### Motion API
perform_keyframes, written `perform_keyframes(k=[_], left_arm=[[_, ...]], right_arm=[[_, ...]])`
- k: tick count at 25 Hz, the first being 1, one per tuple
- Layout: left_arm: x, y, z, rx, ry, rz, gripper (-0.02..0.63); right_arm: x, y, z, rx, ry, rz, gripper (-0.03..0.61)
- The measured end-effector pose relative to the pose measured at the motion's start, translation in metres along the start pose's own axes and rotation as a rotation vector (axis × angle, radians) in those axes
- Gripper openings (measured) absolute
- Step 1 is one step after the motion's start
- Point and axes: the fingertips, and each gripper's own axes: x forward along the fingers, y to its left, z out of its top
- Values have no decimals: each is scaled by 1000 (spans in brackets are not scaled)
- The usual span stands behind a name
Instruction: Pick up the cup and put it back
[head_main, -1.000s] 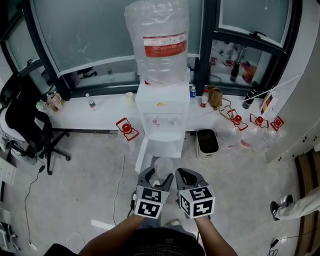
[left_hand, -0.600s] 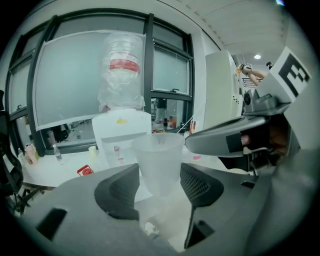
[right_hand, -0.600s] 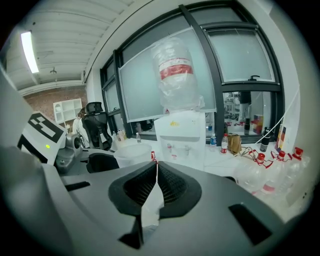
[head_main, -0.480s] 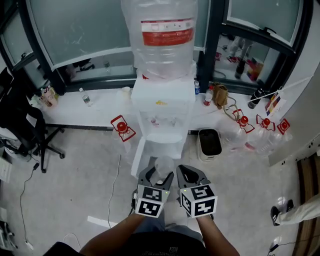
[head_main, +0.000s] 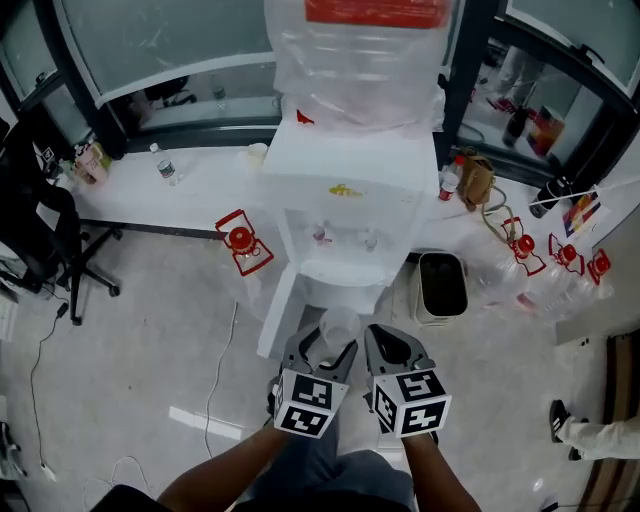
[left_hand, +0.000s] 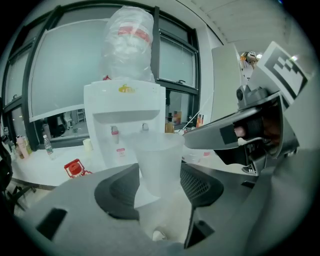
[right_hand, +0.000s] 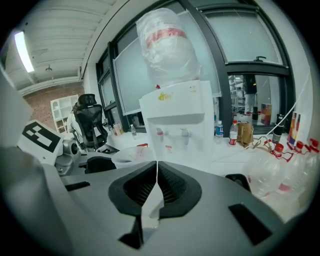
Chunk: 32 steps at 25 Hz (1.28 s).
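A person is standing before a white water dispenser (head_main: 345, 195), holding tongs in each hand. The left tongs (left_hand: 159, 176) are gripping a translucent plastic cup (head_main: 337, 324), with their jaws part-way open and pressing on the cup's lower sides. The cup is sitting upright in the air, clear of the floor, in front of the dispenser and apart from it. The right tongs (right_hand: 156, 181) are riding just beside the left, jaws drawn together with nothing between them. A large water bottle (head_main: 355, 50) wrapped in clear plastic is standing on top of the dispenser. A black bin (head_main: 441, 287) is sitting on the floor at the dispenser's right.
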Motion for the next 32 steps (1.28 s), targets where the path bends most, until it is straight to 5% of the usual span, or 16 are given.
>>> perform_keyframes(k=[17,32], left_arm=[[147,51,-123,19,10,-46,256],[292,73,-225,21,-40,-6,256]], right_arm=[[151,-62,-99,-54,11,4,23],[252,-146,-206,-99,-57,-42,23]])
